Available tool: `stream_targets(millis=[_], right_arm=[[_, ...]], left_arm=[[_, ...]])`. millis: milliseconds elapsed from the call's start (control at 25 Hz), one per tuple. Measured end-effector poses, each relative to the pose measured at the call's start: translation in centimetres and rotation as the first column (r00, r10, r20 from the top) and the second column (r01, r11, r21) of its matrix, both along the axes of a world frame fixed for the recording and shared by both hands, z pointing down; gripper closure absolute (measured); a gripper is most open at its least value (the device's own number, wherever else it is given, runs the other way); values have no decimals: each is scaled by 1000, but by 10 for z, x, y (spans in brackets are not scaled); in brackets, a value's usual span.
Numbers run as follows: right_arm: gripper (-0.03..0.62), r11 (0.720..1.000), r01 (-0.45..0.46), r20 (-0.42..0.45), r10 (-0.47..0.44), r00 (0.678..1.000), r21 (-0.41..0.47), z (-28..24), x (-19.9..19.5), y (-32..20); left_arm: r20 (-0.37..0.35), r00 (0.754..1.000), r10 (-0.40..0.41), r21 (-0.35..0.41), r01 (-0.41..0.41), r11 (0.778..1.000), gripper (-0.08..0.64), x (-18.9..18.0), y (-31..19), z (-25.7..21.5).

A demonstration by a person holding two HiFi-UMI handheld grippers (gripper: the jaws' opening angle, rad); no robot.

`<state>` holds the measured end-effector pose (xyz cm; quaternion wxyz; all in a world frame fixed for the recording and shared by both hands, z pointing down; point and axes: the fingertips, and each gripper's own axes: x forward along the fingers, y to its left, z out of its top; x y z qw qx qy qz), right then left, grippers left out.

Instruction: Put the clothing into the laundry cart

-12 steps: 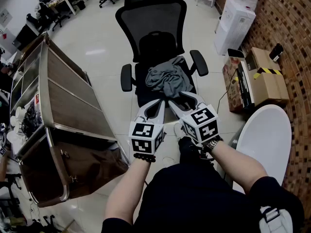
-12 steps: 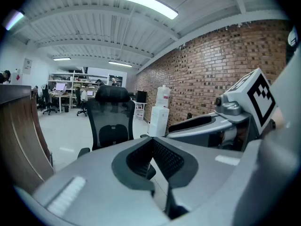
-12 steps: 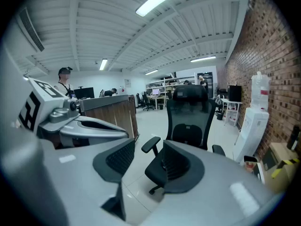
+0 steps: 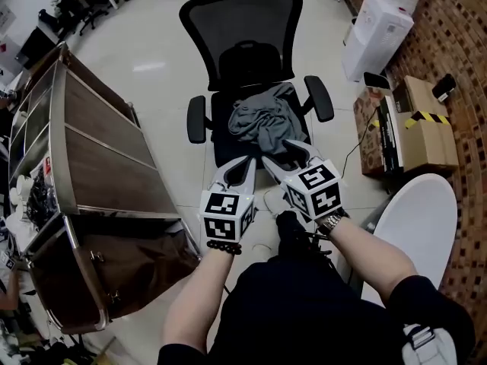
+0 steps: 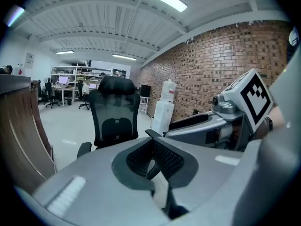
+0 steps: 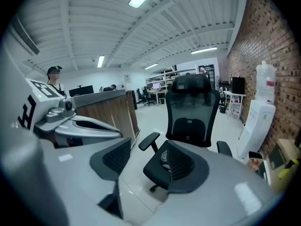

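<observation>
Head view first: where is the clothing?

"It's a grey heap of clothing (image 4: 262, 122) on the seat of the black chair (image 4: 243, 21), straight ahead. The laundry cart (image 4: 106, 173) stands well off to the left, its brown bag open at the near end. Nothing is in hand yet."

And the two tools there?

"Both are held side by side at the front edge of the seat. The left gripper (image 4: 245, 166) is pinched to a point, and the right gripper (image 4: 289, 154) is spread, with its tips just short of the heap."

Left gripper view?

"Its pads (image 5: 164, 157) meet at the tip with nothing between them. The chair back shows beyond, but the jaws hide the seat."

Right gripper view?

"Here the pads (image 6: 117, 157) stand apart with nothing in them. Between them I see the front of the seat and bare floor, and whether the pale bit there is cloth I can't tell."

So how should the pick go?

"I'd tip the right gripper lower and push it into the thick middle of the heap, so it bites several folds and not just a loose edge. Then open the left one to gather the trailing part, lift clear of the armrests and swing left to the cart."
</observation>
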<state>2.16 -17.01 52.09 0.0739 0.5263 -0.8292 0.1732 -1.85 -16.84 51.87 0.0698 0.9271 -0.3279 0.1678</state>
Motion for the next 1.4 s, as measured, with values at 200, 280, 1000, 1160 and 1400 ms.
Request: stream_targets(millis=[200,280,1000,1160,1400], right_arm=[[317,998,11,5,-10,1000,-62,39,19,-59],[297,996,20,5,-20,1000,-90,62,26,-84],[98,874,207,-79,-267,960,-439,359,51,-267],[56,831,234,-101,-326,940,-505,426,52,-290],[5,789,261,-188,-425,886,-557,509,48,-316]], left_arm=[[17,1000,-17,-53,17,998,557,13,-53,34],[23,999,-26,-75,28,997,557,19,-76,54],[86,975,-205,-378,222,899,557,46,-266,289],[116,969,-217,-414,246,877,557,49,-296,338],[134,958,-252,-457,285,842,557,45,-328,398]])
